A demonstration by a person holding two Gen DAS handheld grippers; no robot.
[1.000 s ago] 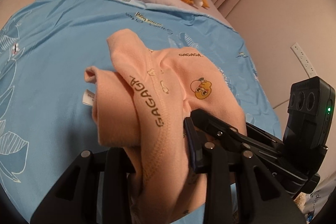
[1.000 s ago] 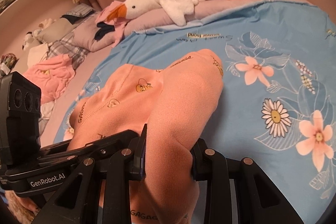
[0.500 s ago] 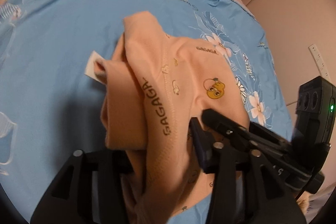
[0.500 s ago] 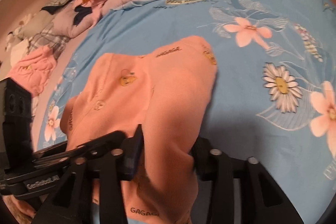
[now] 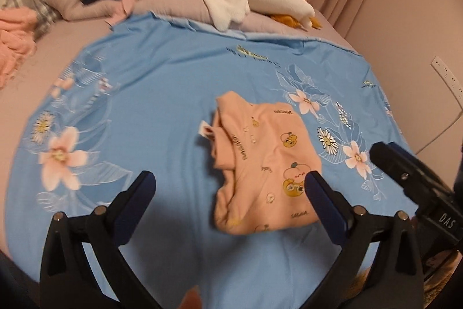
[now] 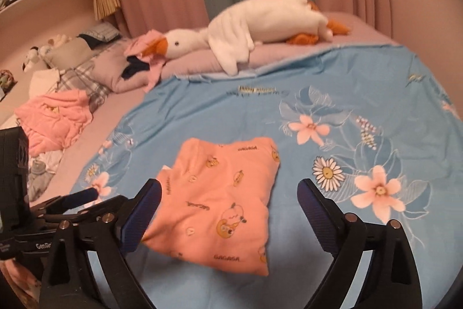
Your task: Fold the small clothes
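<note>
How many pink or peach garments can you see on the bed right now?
2. A folded peach garment lies on the blue sheet ahead of both open tools; a crumpled pink garment sits far left beside the pillows. More may be hidden.

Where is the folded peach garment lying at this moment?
The folded peach garment lies flat on the blue floral sheet, centre of both wrist views, ahead of both open grippers, well short of the plush goose.
</note>
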